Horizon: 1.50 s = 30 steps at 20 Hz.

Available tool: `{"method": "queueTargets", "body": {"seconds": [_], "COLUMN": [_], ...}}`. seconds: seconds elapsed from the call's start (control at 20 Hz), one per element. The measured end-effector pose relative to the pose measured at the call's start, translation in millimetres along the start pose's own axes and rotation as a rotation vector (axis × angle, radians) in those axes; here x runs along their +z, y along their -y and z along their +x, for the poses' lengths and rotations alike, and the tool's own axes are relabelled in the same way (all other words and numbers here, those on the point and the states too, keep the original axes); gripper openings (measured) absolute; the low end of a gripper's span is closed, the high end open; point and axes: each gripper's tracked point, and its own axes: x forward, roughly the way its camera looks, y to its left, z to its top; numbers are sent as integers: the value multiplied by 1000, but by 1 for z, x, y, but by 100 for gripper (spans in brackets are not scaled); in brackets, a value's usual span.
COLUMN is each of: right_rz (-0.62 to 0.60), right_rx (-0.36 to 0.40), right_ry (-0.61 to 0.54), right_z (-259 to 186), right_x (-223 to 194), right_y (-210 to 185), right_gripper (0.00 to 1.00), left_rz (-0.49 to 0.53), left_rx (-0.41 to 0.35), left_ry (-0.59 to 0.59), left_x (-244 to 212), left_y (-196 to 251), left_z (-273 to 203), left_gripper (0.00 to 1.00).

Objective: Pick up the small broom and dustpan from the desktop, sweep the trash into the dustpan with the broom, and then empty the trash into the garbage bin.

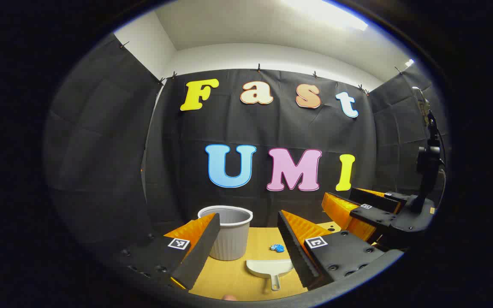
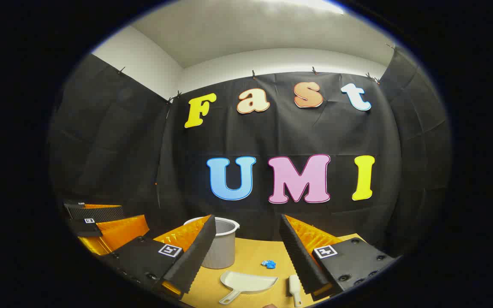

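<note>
dustpan [image 2: 248, 283] white, flat on desktop | trash [image 2: 268, 264] blue, beyond | bin [image 2: 220, 246] grey, upright

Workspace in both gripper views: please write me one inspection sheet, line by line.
Surface: yellow desktop, flat.
Job's things: white dustpan lying flat; broom handle beside it; blue trash behind them; grey garbage bin upright at the back.
Clutter: nothing seen.
Grippers: left gripper and right gripper open, above the desk, holding nothing.
Cables: one on the stand.
Surroundings: black cloth wall.

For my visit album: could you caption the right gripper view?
Open right gripper hovers above desktop with dustpan, broom handle, blue trash and bin.
</note>
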Motion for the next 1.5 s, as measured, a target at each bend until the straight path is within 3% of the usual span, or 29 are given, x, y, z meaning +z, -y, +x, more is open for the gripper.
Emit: {"method": "queueTargets", "body": {"seconds": [1.5], "right_rz": [-19], "right_rx": [-63], "right_ry": [12], "right_z": [1], "right_x": [-4], "right_y": [36], "right_gripper": [95], "left_rz": [-66], "left_rx": [-17], "left_ry": [-4], "left_x": [-5], "left_y": [13], "left_z": [20], "left_gripper": [80]}}
